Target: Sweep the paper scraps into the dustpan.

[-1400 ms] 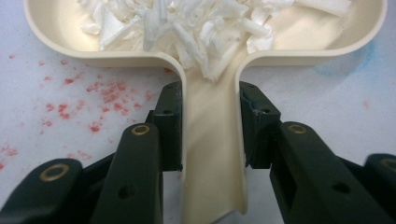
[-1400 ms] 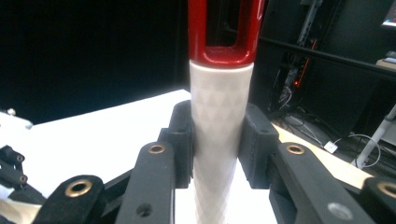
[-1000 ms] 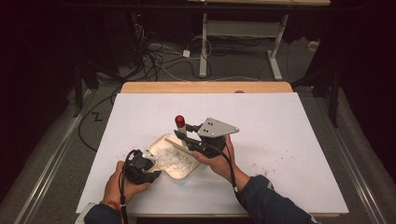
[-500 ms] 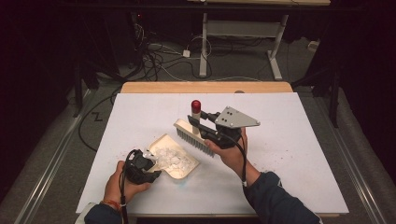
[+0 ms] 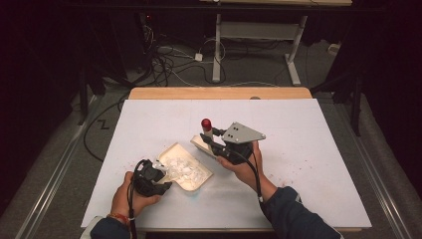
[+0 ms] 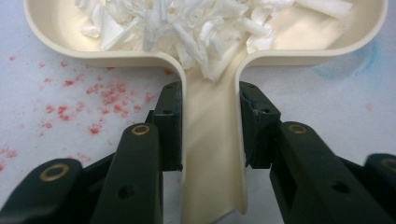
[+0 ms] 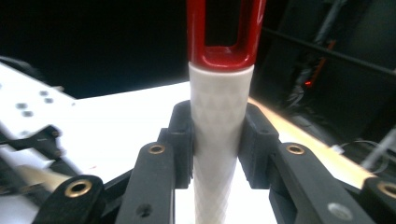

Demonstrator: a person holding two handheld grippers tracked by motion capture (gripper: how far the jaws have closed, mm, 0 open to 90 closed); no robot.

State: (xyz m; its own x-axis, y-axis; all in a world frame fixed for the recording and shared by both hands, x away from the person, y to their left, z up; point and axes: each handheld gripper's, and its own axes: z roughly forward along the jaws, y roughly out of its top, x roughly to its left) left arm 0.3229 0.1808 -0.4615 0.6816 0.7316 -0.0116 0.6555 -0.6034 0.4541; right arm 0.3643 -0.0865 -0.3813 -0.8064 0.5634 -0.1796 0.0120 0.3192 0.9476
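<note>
A cream dustpan lies on the white table sheet, holding a heap of white paper shreds. My left gripper is at the pan's near left end, shut on its handle. In the left gripper view the jaws of the left gripper press both sides of the dustpan handle, with the shreds just beyond. My right gripper hovers right of the pan, shut on a brush. The brush's white handle runs up between the jaws to a red loop end. The brush head hangs above the table.
The white sheet covers a wooden table whose far edge shows. Faint red specks dot the sheet beside the pan. Cables and a desk frame lie on the dark floor behind.
The right hand lifted the brush out of the dustpan and carried it up and right, then eased slightly back down. The left hand and dustpan stayed put.
</note>
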